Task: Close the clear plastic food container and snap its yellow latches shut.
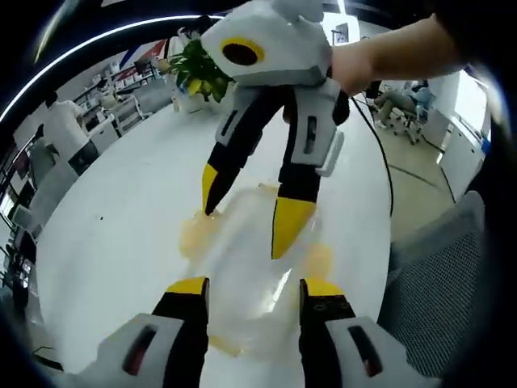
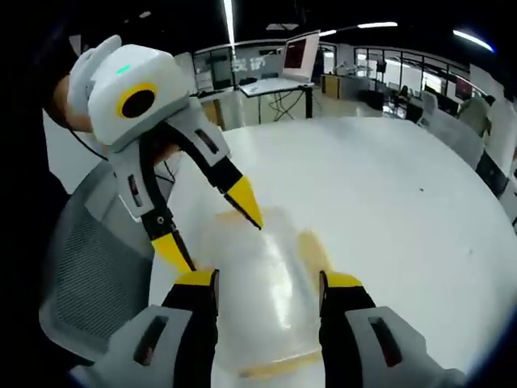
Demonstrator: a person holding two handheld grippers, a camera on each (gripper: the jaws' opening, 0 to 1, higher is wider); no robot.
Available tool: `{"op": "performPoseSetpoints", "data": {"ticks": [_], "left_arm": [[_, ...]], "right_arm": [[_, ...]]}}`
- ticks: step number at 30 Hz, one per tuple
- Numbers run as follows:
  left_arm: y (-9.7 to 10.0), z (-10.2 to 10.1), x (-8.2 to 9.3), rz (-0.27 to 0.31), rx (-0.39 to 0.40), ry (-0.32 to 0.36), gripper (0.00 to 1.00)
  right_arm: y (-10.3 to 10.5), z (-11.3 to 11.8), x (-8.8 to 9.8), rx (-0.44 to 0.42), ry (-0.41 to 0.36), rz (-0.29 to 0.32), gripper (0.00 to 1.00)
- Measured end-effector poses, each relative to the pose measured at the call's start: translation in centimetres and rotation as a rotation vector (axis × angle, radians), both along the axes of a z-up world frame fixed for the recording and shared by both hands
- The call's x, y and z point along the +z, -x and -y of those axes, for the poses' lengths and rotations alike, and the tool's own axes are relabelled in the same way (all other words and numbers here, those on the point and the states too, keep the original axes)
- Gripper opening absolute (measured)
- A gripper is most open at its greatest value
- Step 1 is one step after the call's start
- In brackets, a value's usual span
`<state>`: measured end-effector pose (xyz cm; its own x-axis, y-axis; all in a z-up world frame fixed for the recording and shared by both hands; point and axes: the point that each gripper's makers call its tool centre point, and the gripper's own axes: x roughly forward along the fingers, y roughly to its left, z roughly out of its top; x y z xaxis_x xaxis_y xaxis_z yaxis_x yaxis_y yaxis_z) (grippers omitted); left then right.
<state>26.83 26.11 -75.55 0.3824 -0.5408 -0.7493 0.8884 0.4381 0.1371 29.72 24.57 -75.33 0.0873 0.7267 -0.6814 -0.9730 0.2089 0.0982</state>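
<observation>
Container on tabletop, one claw at each end.

The container [image 1: 250, 267] rests on the tabletop [image 1: 121, 226], between the spread jaws of the left claw [image 1: 254, 289]. The right claw [image 1: 246, 218] faces it from the far end, jaws apart over the lid. A plant [image 1: 198, 73] stands on the tabletop behind the right claw. A chair [image 2: 89, 267] stands beside the tabletop edge, near the left claw [image 2: 212, 226].

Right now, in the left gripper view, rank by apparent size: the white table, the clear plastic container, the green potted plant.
1. White table, largest.
2. Clear plastic food container with yellow latches.
3. Green leafy potted plant, smallest, though it sits farther from the camera, so its true size is unsure.
</observation>
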Motion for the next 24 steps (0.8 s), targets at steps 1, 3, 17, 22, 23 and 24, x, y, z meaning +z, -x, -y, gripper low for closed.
{"op": "performPoseSetpoints", "data": {"ticks": [1,3,17,22,23,24], "left_arm": [[0.2,0.1,0.0,-0.004,-0.004,-0.002,0.43],[0.6,0.4,-0.1,-0.005,-0.019,-0.016,0.47],[0.2,1.1,-1.7,0.111,-0.122,-0.193,0.51],[0.3,1.0,-2.3,0.099,-0.123,-0.210,0.52],[0.4,1.0,-2.3,0.102,-0.129,-0.213,0.52],[0.5,1.0,-2.4,0.105,-0.139,-0.222,0.52]], "right_arm": [[-0.1,0.0,-0.1,0.003,0.007,0.001,0.48],[-0.1,0.3,-0.5,0.008,0.034,-0.022,0.49],[-1.2,0.2,-1.5,0.104,0.144,-0.110,0.49],[-0.9,0.4,-2.5,0.165,0.223,-0.121,0.51],[-0.9,0.6,-2.8,0.180,0.245,-0.114,0.51],[-0.7,0.4,-2.8,0.190,0.241,-0.117,0.51]]}}
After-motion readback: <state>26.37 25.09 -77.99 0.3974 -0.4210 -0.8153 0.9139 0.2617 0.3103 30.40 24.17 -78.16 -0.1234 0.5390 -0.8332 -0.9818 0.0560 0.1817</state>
